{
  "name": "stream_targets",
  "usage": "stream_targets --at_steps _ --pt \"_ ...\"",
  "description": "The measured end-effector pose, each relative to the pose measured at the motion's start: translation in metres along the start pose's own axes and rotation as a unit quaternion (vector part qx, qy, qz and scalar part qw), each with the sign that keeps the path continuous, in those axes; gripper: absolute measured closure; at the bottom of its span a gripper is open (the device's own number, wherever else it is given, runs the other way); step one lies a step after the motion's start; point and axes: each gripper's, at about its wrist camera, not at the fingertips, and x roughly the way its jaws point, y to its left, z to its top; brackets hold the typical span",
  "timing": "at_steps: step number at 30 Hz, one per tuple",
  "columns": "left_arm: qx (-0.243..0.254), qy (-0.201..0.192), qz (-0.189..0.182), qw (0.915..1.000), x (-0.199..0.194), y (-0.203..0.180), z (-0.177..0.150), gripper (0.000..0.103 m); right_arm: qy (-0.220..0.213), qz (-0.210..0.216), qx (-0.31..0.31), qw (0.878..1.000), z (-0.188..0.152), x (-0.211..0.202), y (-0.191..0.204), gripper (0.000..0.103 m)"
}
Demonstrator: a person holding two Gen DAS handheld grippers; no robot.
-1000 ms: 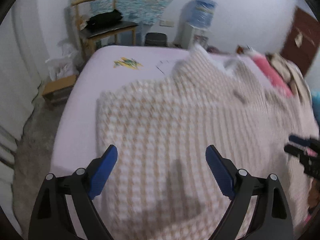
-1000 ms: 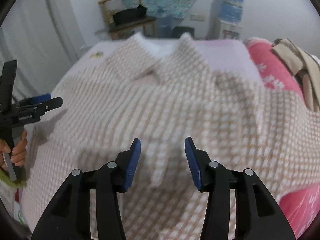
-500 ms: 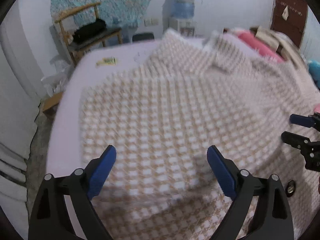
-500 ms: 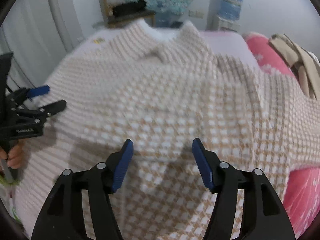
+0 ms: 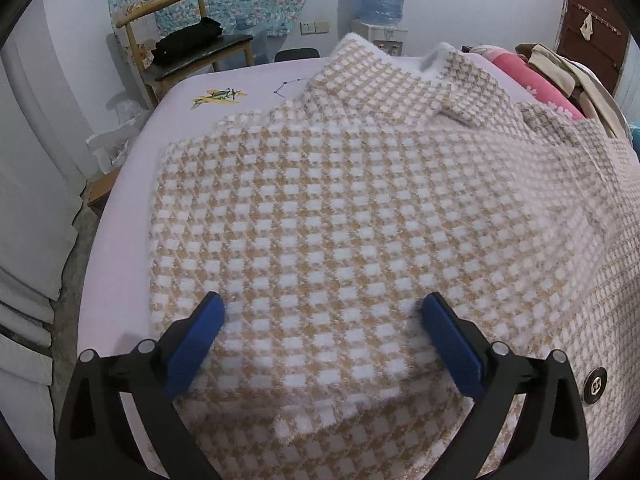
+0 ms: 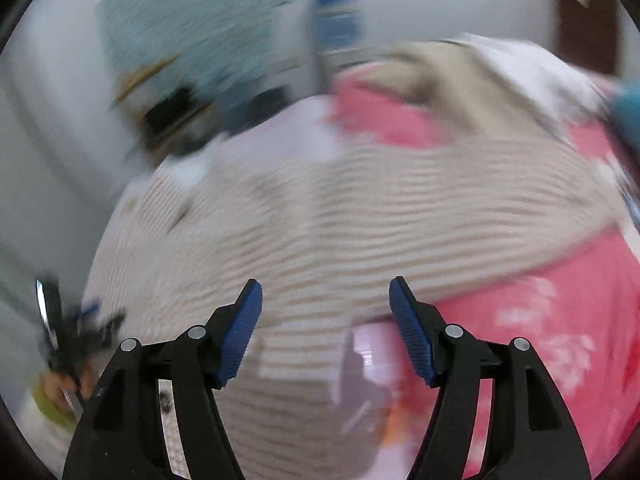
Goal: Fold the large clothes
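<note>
A large beige-and-white houndstooth coat (image 5: 360, 208) lies spread on the lilac bed (image 5: 128, 208), collar at the far end, a folded layer nearest me. My left gripper (image 5: 322, 316) hovers over that near layer; its jaws are opening wide and nothing is pinched between them. In the blurred right wrist view, my right gripper (image 6: 326, 300) hangs above the coat's (image 6: 340, 216) right edge, jaws opening and empty. The left gripper (image 6: 80, 328) and the hand holding it show at the lower left there.
A pink blanket (image 6: 540, 320) lies right of the coat, with piled clothes (image 5: 560, 76) on it. Beyond the bed stand a wooden chair (image 5: 192, 44) with a black bag, a water dispenser (image 5: 380, 4) and a brown door (image 5: 592, 20). The bed's left edge drops to the floor.
The right gripper swung to the right, off the coat's middle toward its right edge and the pink blanket, jaws widening. It left the left wrist view. The left jaws spread a little.
</note>
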Motion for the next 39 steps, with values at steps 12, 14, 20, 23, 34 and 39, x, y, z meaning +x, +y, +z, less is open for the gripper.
stream_targets --at_steps 12,14,20,23,34,39 --pt "0.005 0.002 -0.008 1.0000 0.001 0.001 0.002 0.005 -0.035 -0.037 0.298 0.953 0.035 -0.012 -0.233 0.040" --pt "0.004 0.004 -0.008 0.9999 0.002 0.001 0.003 0.005 -0.040 -0.029 0.326 0.944 0.036 -0.004 -0.249 0.040" --pt "0.003 0.016 -0.007 0.9998 0.003 0.001 0.003 0.005 -0.043 -0.043 0.374 0.925 0.043 0.014 -0.275 0.043" --pt "0.003 0.020 -0.007 0.9998 0.004 0.000 0.004 0.005 -0.045 -0.036 0.403 0.913 0.038 0.023 -0.288 0.050" --pt "0.002 0.015 -0.006 0.9999 0.004 0.000 0.004 0.005 -0.064 -0.065 0.400 0.912 0.046 0.038 -0.291 0.078" --pt "0.000 0.017 -0.005 0.9998 0.004 0.000 0.004 0.005 -0.089 -0.094 0.357 0.925 0.053 0.019 -0.271 0.084"
